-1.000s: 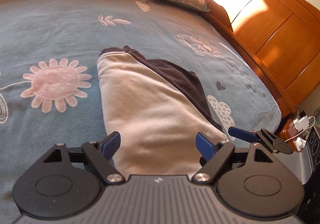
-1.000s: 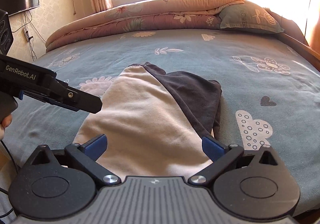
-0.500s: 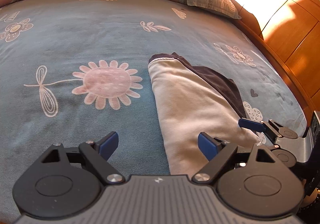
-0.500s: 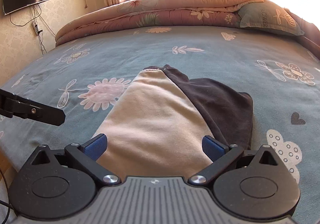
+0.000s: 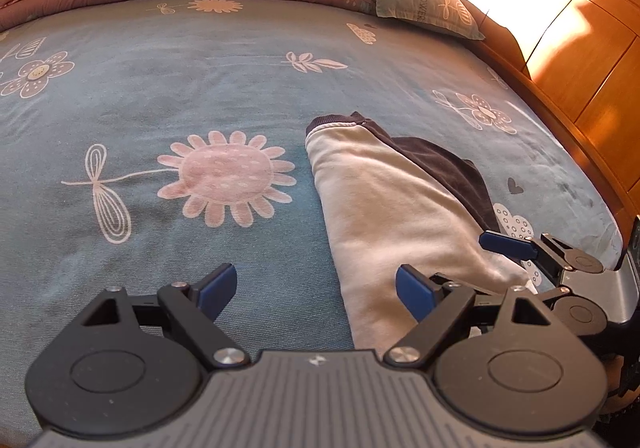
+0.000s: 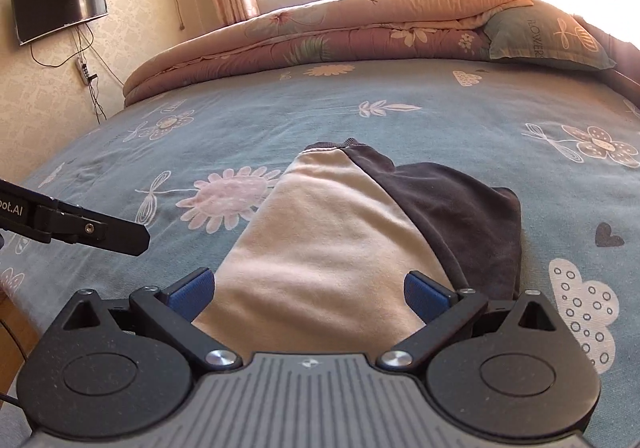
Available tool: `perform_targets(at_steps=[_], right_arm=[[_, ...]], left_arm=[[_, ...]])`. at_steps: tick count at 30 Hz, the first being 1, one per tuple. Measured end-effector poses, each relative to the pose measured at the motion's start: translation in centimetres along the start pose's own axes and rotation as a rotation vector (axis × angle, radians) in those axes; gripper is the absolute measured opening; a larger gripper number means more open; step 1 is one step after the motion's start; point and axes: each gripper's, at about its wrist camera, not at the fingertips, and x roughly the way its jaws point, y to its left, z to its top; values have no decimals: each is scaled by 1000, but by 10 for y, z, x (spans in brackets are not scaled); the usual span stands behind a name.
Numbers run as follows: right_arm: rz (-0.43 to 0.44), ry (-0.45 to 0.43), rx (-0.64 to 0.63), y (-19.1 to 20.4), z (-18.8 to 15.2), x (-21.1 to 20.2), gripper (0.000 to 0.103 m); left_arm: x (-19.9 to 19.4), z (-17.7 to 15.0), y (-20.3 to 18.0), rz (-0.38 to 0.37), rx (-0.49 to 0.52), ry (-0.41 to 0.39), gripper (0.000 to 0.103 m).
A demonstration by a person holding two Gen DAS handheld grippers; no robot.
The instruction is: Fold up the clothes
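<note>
Lying near the front edge of the bed [image 6: 400, 120], one garment [image 6: 340, 240], cream with a dark brown side panel and ribbed hem, already folded into a long narrow shape. Looks soft, thick, fleece-like and light; likely to sag and unfold if lifted by a single layer, so better pinched through all layers at the near corners, or at the ribbed far end [image 5: 332, 122] for a lengthwise fold. Left gripper [image 5: 320, 290] wide open, holding nothing, hovering over the bed just left of the garment. Right gripper [image 6: 308, 290] also wide open and empty, straddling the garment's near end without pressing it. Counted: one garment, two grippers, one pillow [image 6: 548, 34], one rolled quilt [image 6: 340, 36].
</note>
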Motion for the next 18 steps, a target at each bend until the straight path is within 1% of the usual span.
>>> perform_targets(at_steps=[4, 6, 8, 12, 14, 17, 18], right_arm=[[-14, 73, 34, -2, -9, 18, 103], [-37, 83, 20, -1, -15, 17, 103], [-51, 96, 7, 3, -14, 11, 103], [-19, 25, -63, 22, -1, 0, 103], [-43, 1, -128, 37, 5, 6, 103], [-82, 18, -202, 51, 8, 23, 103], [-89, 40, -222, 53, 6, 27, 103]], left_arm=[[-1, -3, 7, 19, -3, -3, 87], [-2, -3, 13, 30, -5, -7, 87], [-4, -4, 18, 41, -9, -13, 87], [-9, -5, 25, 45, -22, -30, 87], [-14, -7, 27, 43, -25, -38, 87], [-22, -10, 32, 42, -33, -54, 87], [-25, -11, 35, 43, -38, -61, 87]])
